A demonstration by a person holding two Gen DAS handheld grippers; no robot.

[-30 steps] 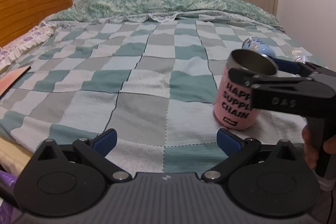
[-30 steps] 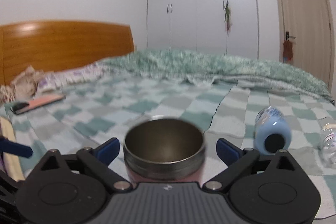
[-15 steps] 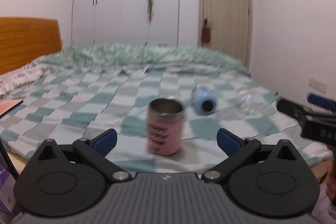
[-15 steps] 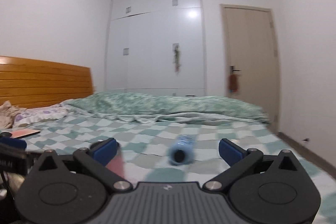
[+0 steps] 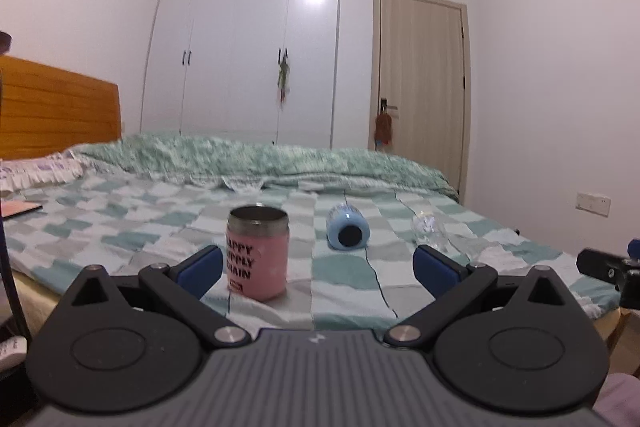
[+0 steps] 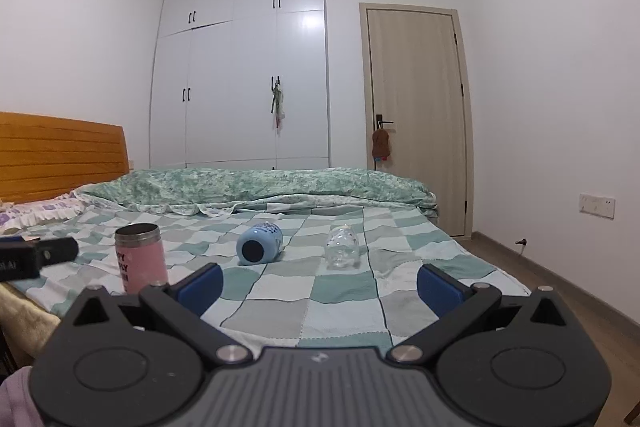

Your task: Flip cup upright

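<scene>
Both grippers have drawn back from the bed since a second ago, when the right one was closed around the pink steel-rimmed cup (image 5: 258,253) and setting it down. That cup now stands upright and free on the green-and-white checked blanket (image 5: 344,275), open mouth up, just past the left gripper's (image 5: 316,265) near finger at about ten o'clock. Seen from the right gripper (image 6: 318,279), it sits at ten o'clock too.

Each gripper has its blue-padded fingers spread wide, holding nothing.

At one o'clock from the cup lies a light-blue bottle (image 5: 347,227) on its side, and a clear plastic bottle (image 6: 342,246) lies farther to the right. Neither touches the cup.

The flip looks done, so the step in hand is a clean retreat. Soft bedding makes a poor footing, so I would pull straight back, keep off the mattress edge, and avoid brushing the cup's side with the left finger.
</scene>
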